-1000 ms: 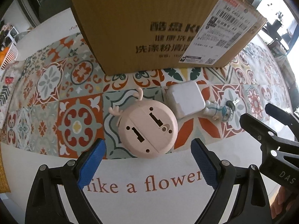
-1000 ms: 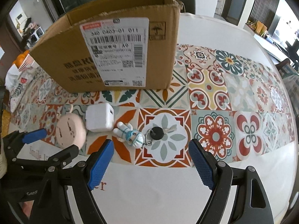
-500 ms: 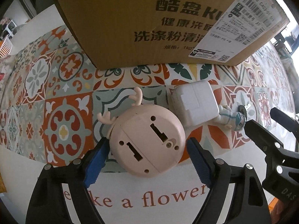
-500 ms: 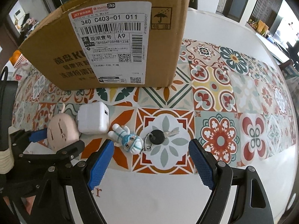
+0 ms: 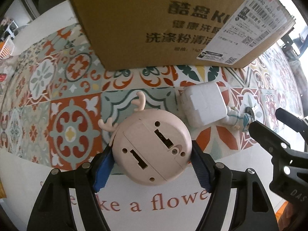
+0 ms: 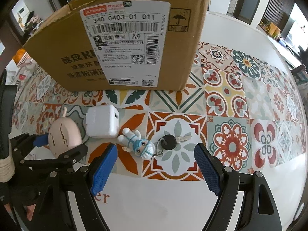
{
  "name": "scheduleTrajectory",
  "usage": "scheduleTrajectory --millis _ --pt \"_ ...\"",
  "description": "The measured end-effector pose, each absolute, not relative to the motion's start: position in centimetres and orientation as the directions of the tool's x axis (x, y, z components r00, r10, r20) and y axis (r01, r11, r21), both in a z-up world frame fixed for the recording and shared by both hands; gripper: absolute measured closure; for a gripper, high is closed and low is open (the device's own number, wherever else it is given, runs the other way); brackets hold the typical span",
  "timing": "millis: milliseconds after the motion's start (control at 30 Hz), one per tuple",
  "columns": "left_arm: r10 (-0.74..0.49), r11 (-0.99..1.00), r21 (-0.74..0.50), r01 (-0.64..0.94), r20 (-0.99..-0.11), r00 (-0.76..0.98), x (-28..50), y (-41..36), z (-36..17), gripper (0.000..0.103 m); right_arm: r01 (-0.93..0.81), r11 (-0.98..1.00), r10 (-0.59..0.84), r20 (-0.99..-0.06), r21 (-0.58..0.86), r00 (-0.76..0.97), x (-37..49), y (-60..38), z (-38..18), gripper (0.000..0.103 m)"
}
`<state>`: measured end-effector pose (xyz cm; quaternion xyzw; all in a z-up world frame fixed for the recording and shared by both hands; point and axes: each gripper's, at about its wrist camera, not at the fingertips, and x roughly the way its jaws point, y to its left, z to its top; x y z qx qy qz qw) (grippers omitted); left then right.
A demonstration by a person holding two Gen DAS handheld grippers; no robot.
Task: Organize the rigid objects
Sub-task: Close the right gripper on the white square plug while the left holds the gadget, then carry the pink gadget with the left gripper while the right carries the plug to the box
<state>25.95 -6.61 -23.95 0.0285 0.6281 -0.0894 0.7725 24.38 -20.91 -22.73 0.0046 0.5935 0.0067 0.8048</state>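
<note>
we judge the step in hand to be the pickup of the round pink antlered gadget: our left gripper has its 2 blue pads pressed on its sides, clamped, while it lies underside up on the tiled-pattern tablecloth, in front of the cardboard box. next we'd lift it clear and carry it over the box's open top. our right gripper hangs with pads apart, near the small figure keychain beside the white charger. bright windows and dark doors ring the room.

Left hand-held gripper clamped, right agape.
</note>
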Motion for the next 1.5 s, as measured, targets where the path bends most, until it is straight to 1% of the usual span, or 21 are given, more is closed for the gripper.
scheduleTrajectory --millis 133,433,633,700,900,967,1033,1100,1133,1300,1500 --pt "-0.076 0.987 -0.039 0.157 -0.969 0.235 25.3 -5.3 -22.9 0.029 -0.036 0.999 0.029 -0.953 0.019 0.301 24.4 -19.8 -22.4 0.021" --pt "-0.009 0.996 0.019 0.092 -0.955 0.296 25.1 -1.5 -21.1 0.029 -0.153 0.986 0.112 -0.943 0.066 0.314 26.0 -16.1 -22.6 0.021" --pt "0.015 0.998 0.032 0.054 -0.954 0.300 25.5 0.1 -21.1 0.029 -0.215 0.971 0.165 -0.942 0.103 0.293 27.2 -14.2 -23.5 0.022" --pt "0.026 0.998 0.040 0.043 -0.953 0.301 25.7 0.5 -21.4 0.029 -0.212 0.972 0.160 -0.946 0.101 0.282 27.7 -13.9 -24.2 0.022" --pt "0.039 0.998 0.050 0.029 -0.954 0.298 25.8 0.9 -21.5 0.029 -0.212 0.972 0.153 -0.959 0.102 0.239 28.8 -13.5 -25.7 0.031" --pt "0.042 0.998 0.052 0.027 -0.954 0.296 26.0 1.1 -21.7 0.029 -0.209 0.972 0.150 -0.964 0.104 0.220 29.0 -13.4 -26.1 0.037" --pt "0.044 0.998 0.054 0.027 -0.954 0.297 26.0 1.1 -21.7 0.029 -0.208 0.973 0.147 -0.965 0.101 0.219 29.2 -13.3 -26.4 0.040" --pt "0.045 0.998 0.056 0.027 -0.954 0.296 26.0 1.0 -21.7 0.029 -0.205 0.973 0.151 -0.965 0.106 0.216 29.2 -13.3 -26.6 0.046" --pt "0.044 0.998 0.055 0.028 -0.954 0.297 26.0 1.0 -21.8 0.029 -0.203 0.973 0.152 -0.964 0.107 0.219 29.2 -13.4 -26.7 0.053" --pt "0.047 0.998 0.060 0.033 -0.952 0.303 26.0 0.9 -21.7 0.029 -0.197 0.974 0.159 -0.960 0.114 0.229 28.9 -13.8 -26.5 0.054" --pt "0.027 0.998 0.043 0.043 -0.946 0.323 25.8 0.3 -20.8 0.029 -0.185 0.974 0.179 -0.942 0.129 0.284 28.0 -15.0 -24.5 0.055"
